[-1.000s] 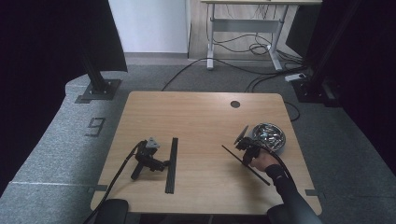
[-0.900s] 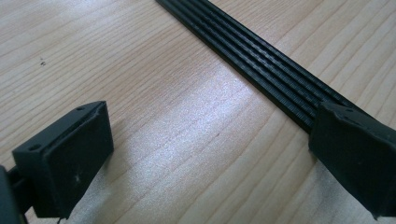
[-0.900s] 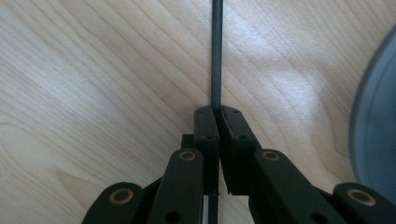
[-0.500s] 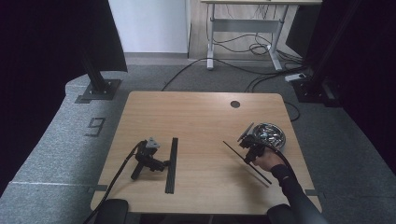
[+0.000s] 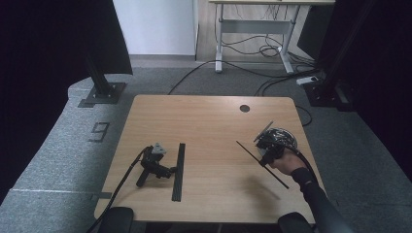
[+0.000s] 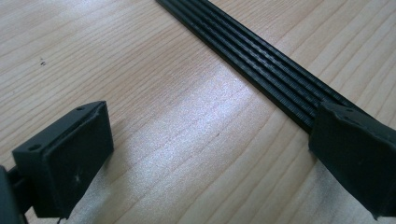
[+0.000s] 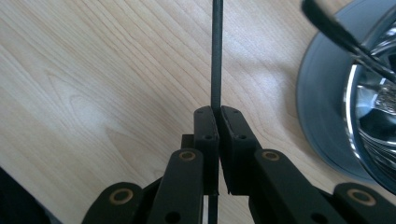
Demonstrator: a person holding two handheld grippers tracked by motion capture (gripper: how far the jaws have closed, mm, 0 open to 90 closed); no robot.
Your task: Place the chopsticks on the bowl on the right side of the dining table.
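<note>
Lifted off the wooden table (image 5: 209, 121), right hand-held gripper (image 5: 266, 151) clamps a thin black strip (image 5: 262, 158); left (image 5: 154, 165) rests open

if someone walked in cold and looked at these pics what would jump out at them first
Probably the right gripper, near the table's right edge, shut on a thin black rod that sticks out both ways, right beside a shiny metal bowl. Next would be the left gripper lying unheld on the wooden table, jaws open, against a ribbed black strip at front left.
</note>
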